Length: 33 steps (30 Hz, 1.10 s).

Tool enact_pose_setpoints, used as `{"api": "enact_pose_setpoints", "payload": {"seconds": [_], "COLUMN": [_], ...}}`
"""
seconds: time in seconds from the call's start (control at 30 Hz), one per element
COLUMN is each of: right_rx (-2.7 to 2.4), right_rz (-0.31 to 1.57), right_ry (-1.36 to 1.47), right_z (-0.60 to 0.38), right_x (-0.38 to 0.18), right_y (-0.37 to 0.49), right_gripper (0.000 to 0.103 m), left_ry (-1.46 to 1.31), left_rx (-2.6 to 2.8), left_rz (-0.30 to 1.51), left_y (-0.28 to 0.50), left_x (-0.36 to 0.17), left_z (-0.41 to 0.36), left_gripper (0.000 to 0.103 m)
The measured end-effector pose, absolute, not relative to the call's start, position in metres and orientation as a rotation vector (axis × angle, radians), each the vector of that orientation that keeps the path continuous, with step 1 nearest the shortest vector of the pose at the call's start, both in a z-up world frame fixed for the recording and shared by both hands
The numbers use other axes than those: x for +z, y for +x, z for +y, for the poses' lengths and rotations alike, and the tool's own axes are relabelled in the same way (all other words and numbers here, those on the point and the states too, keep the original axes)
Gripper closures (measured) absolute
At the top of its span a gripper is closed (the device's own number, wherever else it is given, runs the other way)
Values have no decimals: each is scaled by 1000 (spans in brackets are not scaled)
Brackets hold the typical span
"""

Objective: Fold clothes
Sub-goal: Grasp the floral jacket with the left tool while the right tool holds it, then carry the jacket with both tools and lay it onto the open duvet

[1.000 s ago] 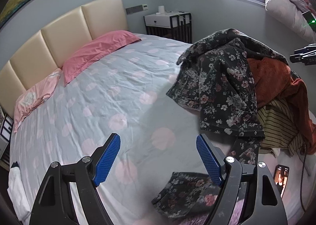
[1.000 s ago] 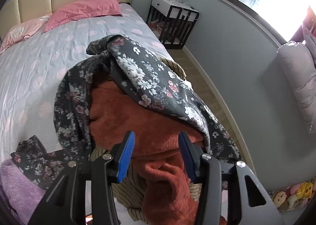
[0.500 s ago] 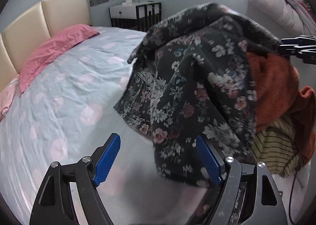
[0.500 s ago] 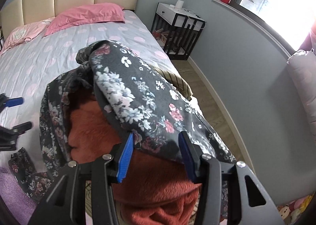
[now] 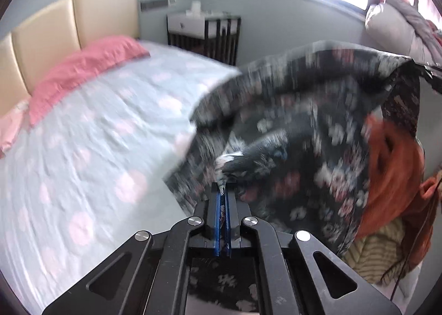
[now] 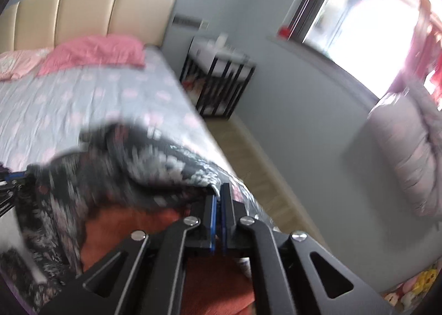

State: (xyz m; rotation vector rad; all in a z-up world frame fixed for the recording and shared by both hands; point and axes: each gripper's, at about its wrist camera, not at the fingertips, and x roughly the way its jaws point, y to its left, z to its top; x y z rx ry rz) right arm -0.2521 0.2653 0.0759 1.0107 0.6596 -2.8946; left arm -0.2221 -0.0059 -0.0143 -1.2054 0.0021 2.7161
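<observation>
Motion blur smears the dark floral garment (image 5: 298, 132) in both my wrist views, so I can't make out its shape or which edge I have. My left gripper (image 5: 222, 190) has just clamped down, pads pinching a fold of it (cloth pokes out between them). My right gripper (image 6: 218, 199) has likewise just closed on another fold, above the orange fleece (image 6: 210, 282) on the bed (image 5: 91, 127).

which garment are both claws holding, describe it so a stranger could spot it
On the right side of the bed sits a heap of clothes. Its top piece is the dark floral garment, pinched by the left claw and right claw. Its flower print sets it apart from the plain orange fleece beneath.
</observation>
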Motion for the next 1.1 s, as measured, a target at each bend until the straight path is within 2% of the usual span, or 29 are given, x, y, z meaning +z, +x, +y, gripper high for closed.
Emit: {"api": "enact_pose_setpoints", "payload": {"seconds": [0.13,0.27,0.43,0.53,0.67,0.83,0.93,1.03,1.07,1.1], "right_rx": [-2945,-2905,-2769,-2646,-2483,-2267,-2208,-2199,-2202,-2200], "right_rz": [615,649,618,561,581,563,481,454,454,454], "right_ry": [825,613,536,519,414,233,149,152,165,191], "right_z": [232,169,84,26,-71,-159,-177,-178,-176,-178], "right_x": [139,192,226,229,236,263,285,289,286,278], "right_y": [-245,-218,-178,-152,-99,-17,9,11,9,4], "right_gripper": [101,101,101,101,101,101,101,101,101,101], "left_ry": [-1058,-888,-667,-652,-780,-957,-1083,-1185,-1214,-1243], "left_rx": [2821,2957,3197,3298,3349,3446,3462,3459,3453,3446], "left_rz": [19,23,102,162,208,225,54,-81,-109,-138], "left_y": [-196,-159,-72,-23,26,89,116,135,140,144], "left_x": [41,100,167,191,193,167,149,124,114,103], "left_z": [-27,-59,-134,-174,-218,-270,-315,-346,-352,-357], "left_gripper": [100,101,103,103,103,101,100,83,71,68]}}
